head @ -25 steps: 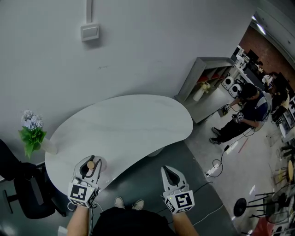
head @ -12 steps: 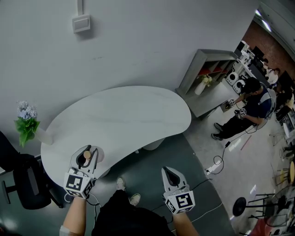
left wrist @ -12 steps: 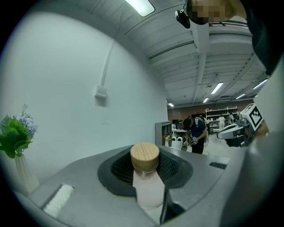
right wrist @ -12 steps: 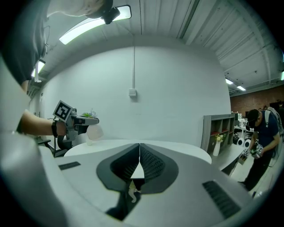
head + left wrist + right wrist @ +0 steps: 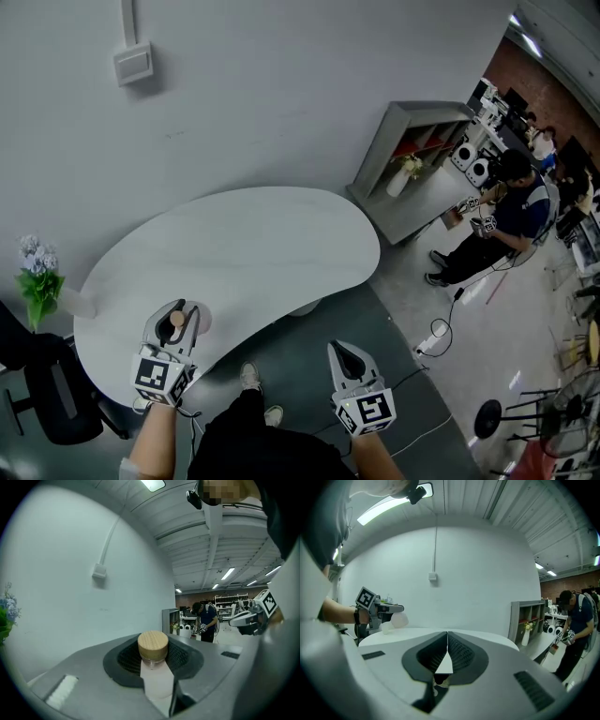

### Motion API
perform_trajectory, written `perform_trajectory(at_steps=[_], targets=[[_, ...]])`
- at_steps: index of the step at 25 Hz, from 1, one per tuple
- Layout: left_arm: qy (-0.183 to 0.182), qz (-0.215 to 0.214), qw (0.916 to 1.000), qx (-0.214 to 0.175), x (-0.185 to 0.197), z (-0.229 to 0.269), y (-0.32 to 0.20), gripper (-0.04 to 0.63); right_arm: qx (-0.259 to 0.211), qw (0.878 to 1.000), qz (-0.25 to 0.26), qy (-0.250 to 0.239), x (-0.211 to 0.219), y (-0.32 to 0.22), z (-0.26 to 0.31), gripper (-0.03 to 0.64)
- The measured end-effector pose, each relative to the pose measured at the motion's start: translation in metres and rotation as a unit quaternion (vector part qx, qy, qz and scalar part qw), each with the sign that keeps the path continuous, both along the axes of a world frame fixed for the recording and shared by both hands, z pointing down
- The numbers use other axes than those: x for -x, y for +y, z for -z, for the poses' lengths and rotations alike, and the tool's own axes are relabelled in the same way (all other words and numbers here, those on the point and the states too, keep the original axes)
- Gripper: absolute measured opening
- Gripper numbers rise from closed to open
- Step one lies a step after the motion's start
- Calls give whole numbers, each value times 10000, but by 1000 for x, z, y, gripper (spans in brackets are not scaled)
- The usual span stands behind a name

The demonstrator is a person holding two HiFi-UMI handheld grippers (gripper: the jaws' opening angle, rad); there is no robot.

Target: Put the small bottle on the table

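A small pale pink bottle with a round wooden cap stands upright between the jaws of my left gripper, which is shut on it. In the head view the cap of the bottle shows over the near left edge of the white kidney-shaped table. My right gripper hangs over the dark floor in front of the table, shut with nothing in it. From the right gripper view the jaws meet, and the left gripper with the bottle shows at the left.
A vase of flowers stands on the table's left end, with a black chair below it. A grey shelf unit stands at the back right. A person stands beyond it, and cables lie on the floor.
Both grippers have moved nearer to the table, and the view has shifted so the table lies closer. The left gripper keeps its hold on the bottle. The right gripper stays shut.
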State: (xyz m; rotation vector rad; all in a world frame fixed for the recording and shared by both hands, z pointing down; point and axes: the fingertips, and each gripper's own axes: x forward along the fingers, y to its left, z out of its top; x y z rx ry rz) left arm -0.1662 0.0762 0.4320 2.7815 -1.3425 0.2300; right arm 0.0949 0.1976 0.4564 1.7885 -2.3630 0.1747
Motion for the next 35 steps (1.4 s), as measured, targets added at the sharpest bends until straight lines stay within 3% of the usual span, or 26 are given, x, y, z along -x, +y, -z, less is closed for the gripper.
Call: perform_trajectory(at_steps=[11, 20, 28, 35], targets=[[45, -247, 9997, 82, -13, -4, -83, 104, 124, 9997, 152, 162, 14, -105, 7, 6], [179, -499, 9984, 178, -17, -18, -130, 104, 412, 9984, 116, 365, 26, -148, -5, 6], [206, -715, 9969, 237, -35, -20, -142, 104, 359, 9984, 285, 330, 36, -179, -2, 6], [135, -691, 9974, 128, -63, -14, -147, 104, 257, 9976, 557, 314, 15, -212, 1, 6]])
